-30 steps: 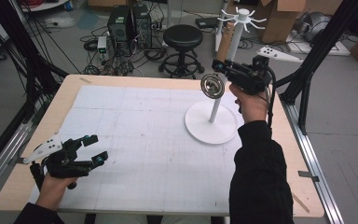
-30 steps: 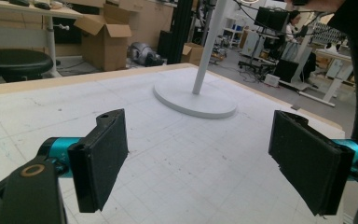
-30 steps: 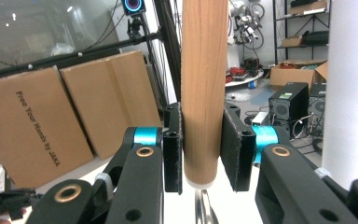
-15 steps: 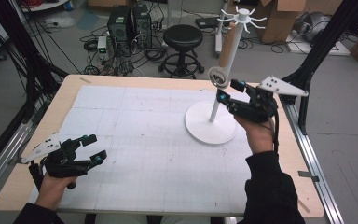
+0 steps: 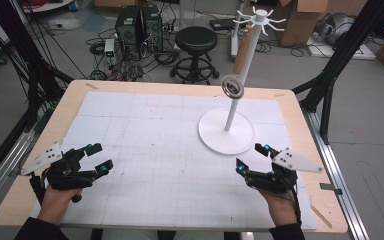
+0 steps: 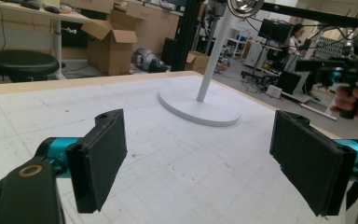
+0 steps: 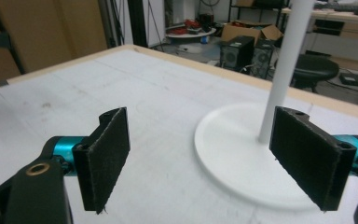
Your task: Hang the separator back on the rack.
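Both grippers are held low over the white mat [image 5: 145, 150] near the person's edge of the table, the left gripper [image 5: 97, 159] and the right gripper [image 5: 252, 159] each with jaws wide apart and nothing between them. A round metal ring [image 5: 232, 87] hangs on the white stand [image 5: 227, 132], high on the pole. The hanging step is judged complete, and no further move appears called for beyond resting.

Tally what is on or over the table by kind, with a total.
Grippers: 2, left and right, both open.
Stands: 1, white.
Metal rings on the stand: 1.
Total: 4.
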Tool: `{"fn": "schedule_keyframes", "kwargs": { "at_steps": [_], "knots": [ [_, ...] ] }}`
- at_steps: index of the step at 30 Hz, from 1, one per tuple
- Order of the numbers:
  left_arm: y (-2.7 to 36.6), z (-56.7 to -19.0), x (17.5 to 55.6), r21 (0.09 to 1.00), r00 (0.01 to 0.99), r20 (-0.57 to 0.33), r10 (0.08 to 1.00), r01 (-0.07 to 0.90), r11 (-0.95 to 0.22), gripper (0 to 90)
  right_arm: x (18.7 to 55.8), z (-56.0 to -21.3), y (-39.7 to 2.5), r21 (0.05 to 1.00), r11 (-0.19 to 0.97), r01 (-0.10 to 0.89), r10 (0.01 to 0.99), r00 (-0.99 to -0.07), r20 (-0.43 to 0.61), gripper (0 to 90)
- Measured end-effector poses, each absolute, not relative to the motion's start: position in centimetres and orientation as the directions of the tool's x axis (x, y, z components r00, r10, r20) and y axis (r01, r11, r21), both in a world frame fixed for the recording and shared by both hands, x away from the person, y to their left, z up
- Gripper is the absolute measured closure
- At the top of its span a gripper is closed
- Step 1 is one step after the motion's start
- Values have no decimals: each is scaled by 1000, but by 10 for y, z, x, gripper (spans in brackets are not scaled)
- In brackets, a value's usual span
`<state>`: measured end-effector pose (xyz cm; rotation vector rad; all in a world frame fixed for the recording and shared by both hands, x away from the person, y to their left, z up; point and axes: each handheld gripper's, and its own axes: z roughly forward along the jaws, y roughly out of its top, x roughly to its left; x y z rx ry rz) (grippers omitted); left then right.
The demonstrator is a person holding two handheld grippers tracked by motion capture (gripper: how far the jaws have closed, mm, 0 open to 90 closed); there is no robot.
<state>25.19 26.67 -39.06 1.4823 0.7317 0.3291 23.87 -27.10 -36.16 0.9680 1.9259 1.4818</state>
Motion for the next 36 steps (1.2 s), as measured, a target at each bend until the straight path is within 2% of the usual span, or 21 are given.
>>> {"fn": "schedule_keyframes", "kwargs": {
  "at_steps": [4,10,36],
  "knots": [
    [268,-391,251,969,745,-239,623,227,99,191,223,-378,-284,965,124,232,799,-600,42,186],
    [267,-392,249,969,746,-238,622,225,101,191,215,-376,-290,971,118,210,815,-580,26,177],
    [265,-394,250,968,746,-239,622,232,95,191,216,-376,-291,969,132,208,813,-582,14,178]
  ]
}}
